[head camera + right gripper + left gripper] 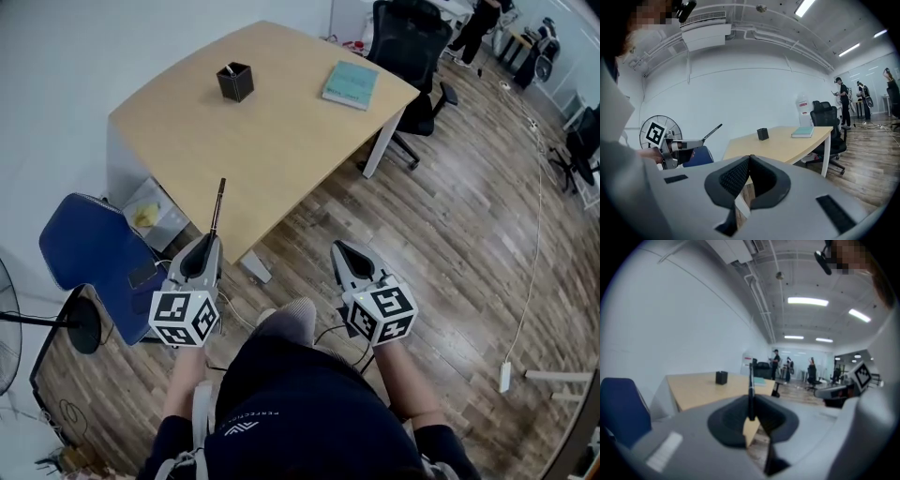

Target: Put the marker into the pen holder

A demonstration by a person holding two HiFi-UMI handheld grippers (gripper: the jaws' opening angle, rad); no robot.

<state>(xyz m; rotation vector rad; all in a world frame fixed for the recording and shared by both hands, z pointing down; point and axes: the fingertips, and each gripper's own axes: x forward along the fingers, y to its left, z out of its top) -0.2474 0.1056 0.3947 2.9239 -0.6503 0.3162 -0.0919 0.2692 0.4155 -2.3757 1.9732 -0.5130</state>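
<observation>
Head view: your left gripper (pixel 213 242) grips the thin black marker (pixel 217 206) by its base, pointing toward the light wooden surface (pixel 281 150); the black square pen holder (pixel 235 82) sits at its far side, well apart from the marker. Left gripper view: jaws clenched on the marker, which stands upright. Right gripper view: your right gripper (pixel 749 160) is clenched empty, pads meeting
</observation>
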